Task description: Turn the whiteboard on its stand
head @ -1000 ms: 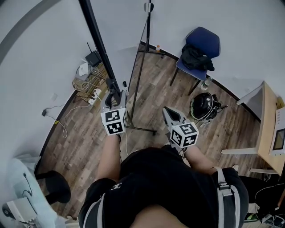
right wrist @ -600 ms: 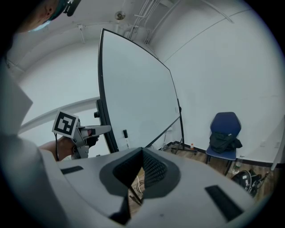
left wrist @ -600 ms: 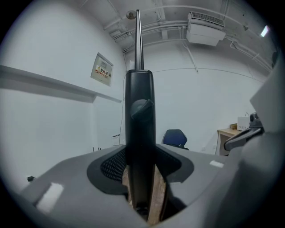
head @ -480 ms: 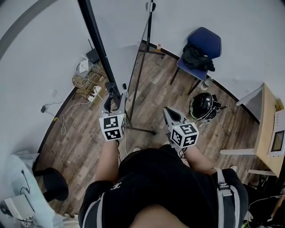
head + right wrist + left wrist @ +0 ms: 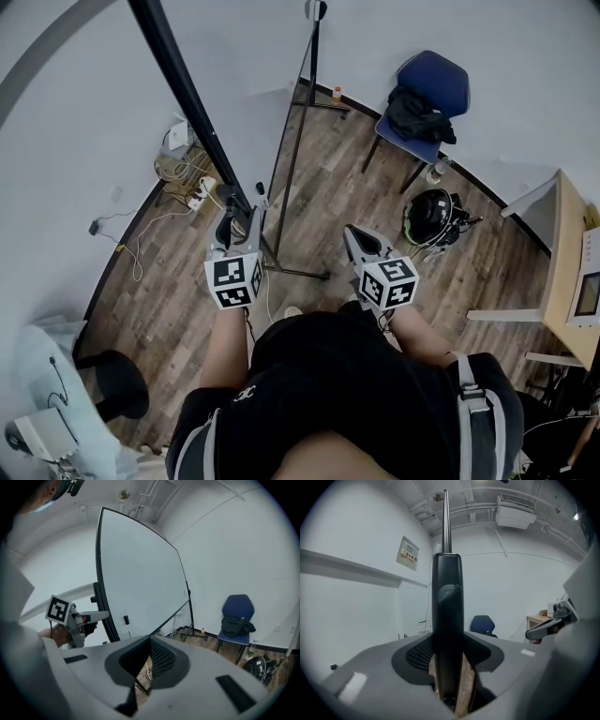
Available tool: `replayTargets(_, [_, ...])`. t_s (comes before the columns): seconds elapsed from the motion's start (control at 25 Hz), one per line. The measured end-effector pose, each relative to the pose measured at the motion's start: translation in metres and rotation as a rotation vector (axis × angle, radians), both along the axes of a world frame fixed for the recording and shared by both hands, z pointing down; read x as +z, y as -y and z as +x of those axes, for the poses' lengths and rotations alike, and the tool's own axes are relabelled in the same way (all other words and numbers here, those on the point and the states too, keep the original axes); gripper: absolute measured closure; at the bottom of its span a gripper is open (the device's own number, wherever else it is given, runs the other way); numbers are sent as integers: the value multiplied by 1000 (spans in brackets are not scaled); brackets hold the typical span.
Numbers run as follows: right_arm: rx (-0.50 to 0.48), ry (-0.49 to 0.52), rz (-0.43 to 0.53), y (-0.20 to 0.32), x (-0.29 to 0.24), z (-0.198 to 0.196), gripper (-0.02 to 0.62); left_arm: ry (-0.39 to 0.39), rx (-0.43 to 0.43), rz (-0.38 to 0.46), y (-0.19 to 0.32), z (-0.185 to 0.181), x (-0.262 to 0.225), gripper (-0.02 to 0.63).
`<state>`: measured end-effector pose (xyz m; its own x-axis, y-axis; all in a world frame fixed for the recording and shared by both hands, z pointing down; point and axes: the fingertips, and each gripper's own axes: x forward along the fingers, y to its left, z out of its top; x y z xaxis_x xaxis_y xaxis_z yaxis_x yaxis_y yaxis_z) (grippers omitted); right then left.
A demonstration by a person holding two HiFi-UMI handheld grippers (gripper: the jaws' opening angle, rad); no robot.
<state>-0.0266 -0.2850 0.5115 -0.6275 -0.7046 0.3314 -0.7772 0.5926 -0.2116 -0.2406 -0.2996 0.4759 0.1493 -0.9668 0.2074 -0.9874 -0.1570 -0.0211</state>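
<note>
The whiteboard (image 5: 140, 569) hangs on a black stand (image 5: 292, 141), its white face filling the right gripper view. Its black frame edge (image 5: 183, 94) runs diagonally down to my left gripper (image 5: 234, 221), which is shut on it. In the left gripper view the frame edge (image 5: 447, 620) stands upright between the jaws of my left gripper (image 5: 449, 686). My right gripper (image 5: 357, 240) hangs free to the right of the stand's foot, away from the board. The right gripper (image 5: 150, 639) has its fingertips together with nothing between them. The left gripper's marker cube (image 5: 59, 609) shows beside the frame.
A blue chair (image 5: 427, 94) with dark clothing stands at the back right, and a black helmet (image 5: 429, 217) lies on the wooden floor. A wooden desk (image 5: 567, 262) is at the right. Cables and a power strip (image 5: 183, 173) lie by the left wall. A black stool (image 5: 117, 384) stands at the lower left.
The whiteboard's frame edge has swung leftwards at its top. My left gripper, still shut on it, has moved a little down and left. The right gripper has stayed put.
</note>
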Motion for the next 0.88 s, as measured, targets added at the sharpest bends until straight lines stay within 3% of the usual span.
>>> replayTargets(0.88, [-165, 43, -13, 6, 6, -46, 597, -5, -14, 5, -42, -6, 0, 405])
